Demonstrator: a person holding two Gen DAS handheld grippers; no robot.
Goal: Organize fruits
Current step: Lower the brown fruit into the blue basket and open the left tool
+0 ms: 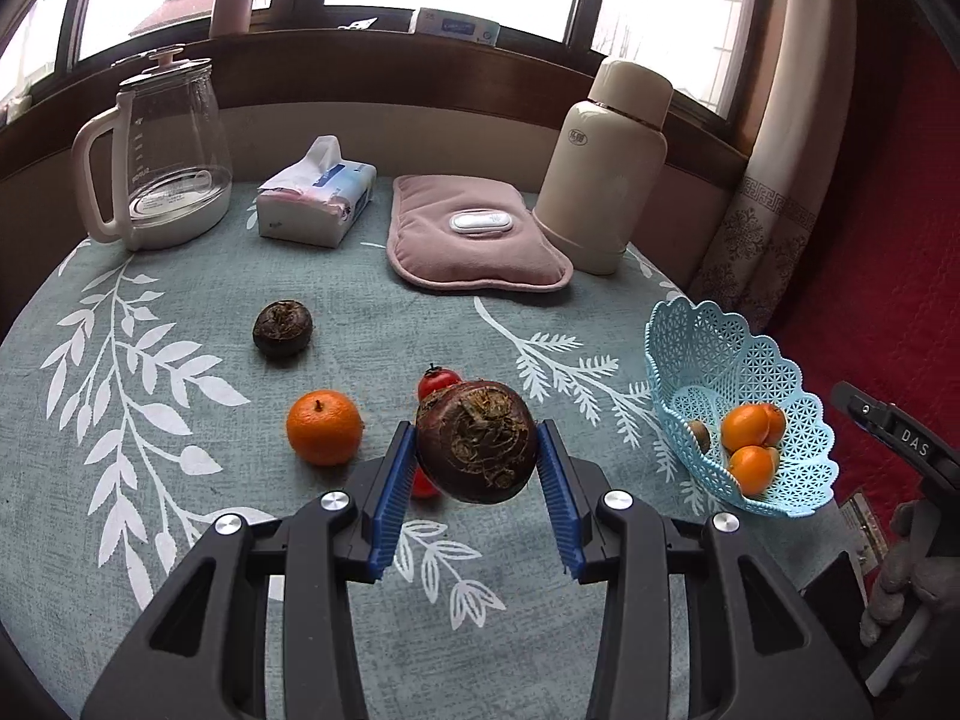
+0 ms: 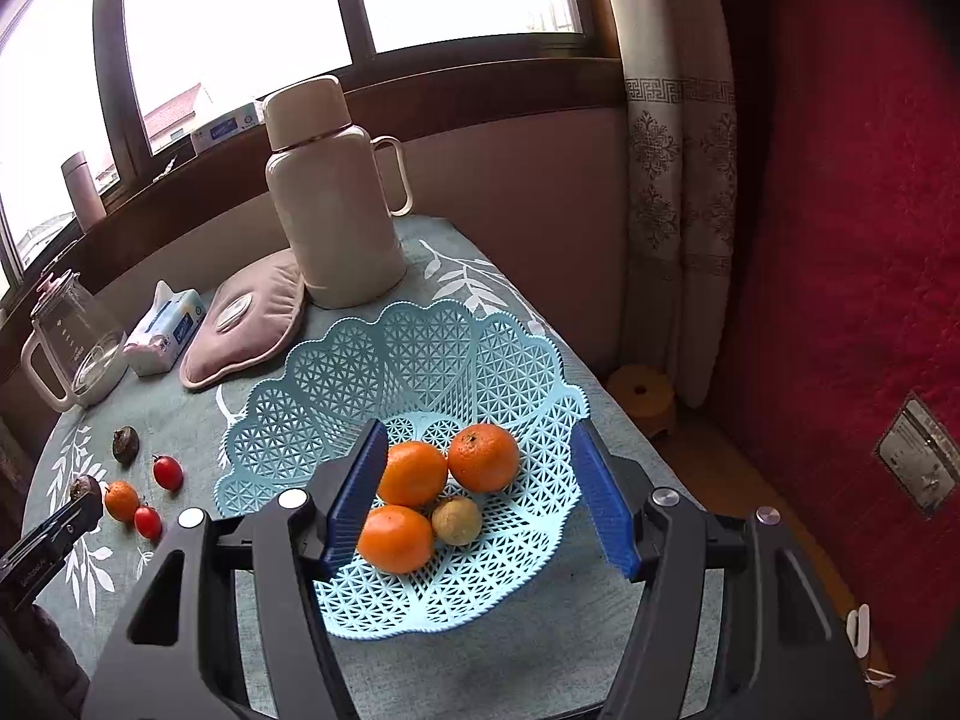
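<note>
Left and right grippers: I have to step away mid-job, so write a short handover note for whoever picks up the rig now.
Left gripper: shut on a dark brown root-like fruit, held above the table.
Right gripper: open over the blue basket, nothing gripped.
Done: three oranges and one small greenish-brown fruit lie in the basket.
Left: basket the held fruit, then the orange, the two tomatoes and the second dark fruit, all on the tablecloth.
</note>
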